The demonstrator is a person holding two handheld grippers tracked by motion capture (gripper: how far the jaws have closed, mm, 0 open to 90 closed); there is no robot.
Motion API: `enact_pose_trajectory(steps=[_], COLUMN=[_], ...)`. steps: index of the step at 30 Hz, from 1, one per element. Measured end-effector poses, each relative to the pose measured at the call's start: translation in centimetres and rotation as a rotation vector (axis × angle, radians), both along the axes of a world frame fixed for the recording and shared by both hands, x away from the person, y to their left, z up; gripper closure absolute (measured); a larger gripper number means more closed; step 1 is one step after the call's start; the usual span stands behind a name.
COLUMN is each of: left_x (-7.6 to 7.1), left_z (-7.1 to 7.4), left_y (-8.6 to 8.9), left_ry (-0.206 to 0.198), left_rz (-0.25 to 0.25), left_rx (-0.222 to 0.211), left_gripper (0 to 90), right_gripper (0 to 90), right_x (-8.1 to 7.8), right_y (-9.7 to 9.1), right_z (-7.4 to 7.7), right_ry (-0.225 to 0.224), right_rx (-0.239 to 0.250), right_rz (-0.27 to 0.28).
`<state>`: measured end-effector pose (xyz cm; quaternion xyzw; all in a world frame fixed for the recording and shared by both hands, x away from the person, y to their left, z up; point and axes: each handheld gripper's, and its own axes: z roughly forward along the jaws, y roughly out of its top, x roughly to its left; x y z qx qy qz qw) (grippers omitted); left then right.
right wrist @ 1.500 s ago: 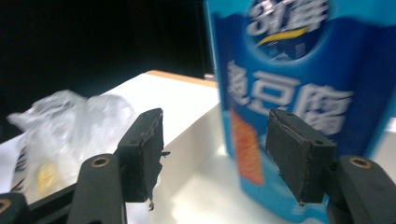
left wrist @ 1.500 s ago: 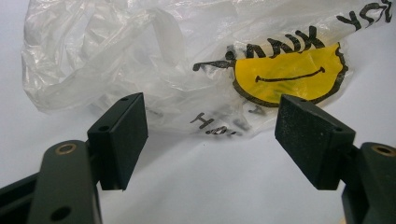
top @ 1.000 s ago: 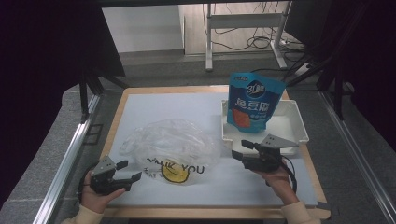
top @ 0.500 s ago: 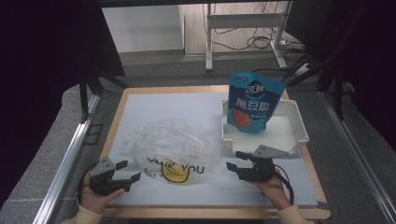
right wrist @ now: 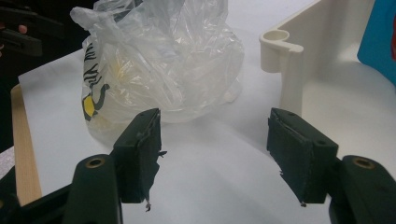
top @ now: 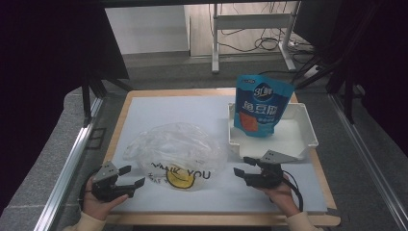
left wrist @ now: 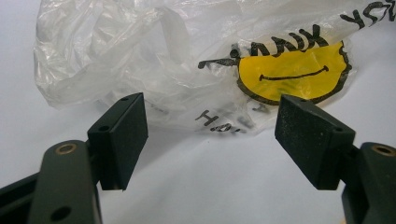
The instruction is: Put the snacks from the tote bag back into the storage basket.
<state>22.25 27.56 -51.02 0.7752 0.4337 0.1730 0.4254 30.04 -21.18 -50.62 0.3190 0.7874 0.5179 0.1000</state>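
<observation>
High view, clear plastic bag [top: 175, 154] printed "THANK YOU", left gripper [top: 131, 176] and right gripper [top: 243, 166] both released beside it

Clear plastic bag [top: 175, 154] with yellow smiley; blue pouch [top: 260, 106]; white tray [top: 303, 139].

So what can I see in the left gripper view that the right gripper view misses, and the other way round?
The left gripper view alone gives the whole yellow smiley face printed on the bag, with its black lettering, between the open left gripper. The right gripper view alone gives the white tray with its corner post, a sliver of the blue pouch, and the table's wooden edge, past the open right gripper. Both share the crumpled clear plastic bag lying on the white sheet, untouched by either gripper.
</observation>
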Motion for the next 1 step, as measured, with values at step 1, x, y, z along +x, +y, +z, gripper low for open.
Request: enact_pose_trajectory(steps=[1], left_x=[0.00], left_z=[0.00], left_y=[0.00], left_ry=[0.000], left_rz=[0.000], left_rx=[0.000], left_gripper=[25.5], right_gripper=[34.9], right_x=[0.00], right_y=[0.01], right_z=[-0.01], right_ry=[-0.001], right_rx=[-0.002], right_rz=[-0.001])
